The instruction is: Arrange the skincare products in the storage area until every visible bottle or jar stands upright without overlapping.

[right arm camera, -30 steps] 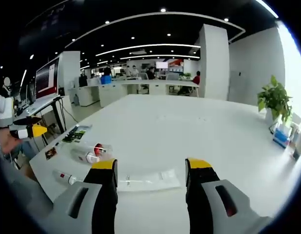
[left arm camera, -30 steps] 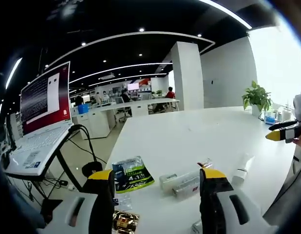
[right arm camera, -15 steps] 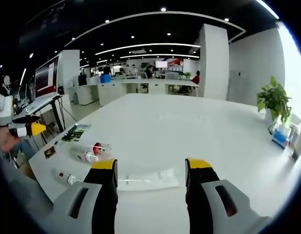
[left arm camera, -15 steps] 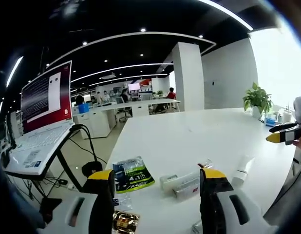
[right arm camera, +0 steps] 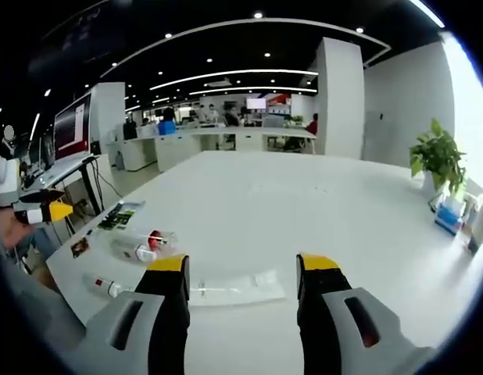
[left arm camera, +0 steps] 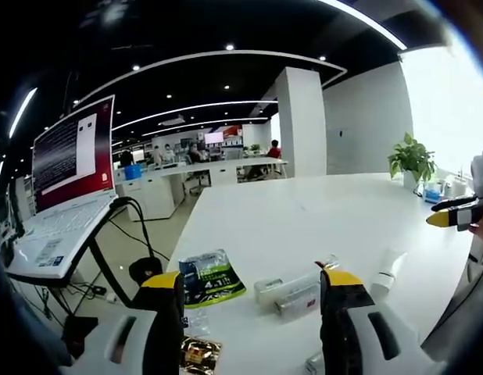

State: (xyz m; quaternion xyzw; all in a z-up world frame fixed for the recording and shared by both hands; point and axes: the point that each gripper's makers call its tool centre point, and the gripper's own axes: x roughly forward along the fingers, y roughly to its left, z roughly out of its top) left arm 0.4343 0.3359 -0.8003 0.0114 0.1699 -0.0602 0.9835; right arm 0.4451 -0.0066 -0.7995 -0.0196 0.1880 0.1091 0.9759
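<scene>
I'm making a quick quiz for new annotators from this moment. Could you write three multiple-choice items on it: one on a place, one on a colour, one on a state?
1. In the left gripper view, where does the dark green-printed sachet lie?
A. on the white table, near its edge
B. on the laptop
C. beside the potted plant

2. What colour are the tips of the right gripper?
A. red
B. yellow
C. blue

3. How is the clear bottle with the red cap placed in the right gripper view?
A. standing upright
B. held in a gripper
C. lying on its side

Answers:
1 A, it lies flat on the tabletop, close to the edge on the laptop's side.
2 B, both jaws end in yellow.
3 C, it rests lengthwise on the table, with both jaws of the right gripper apart and empty.
</scene>
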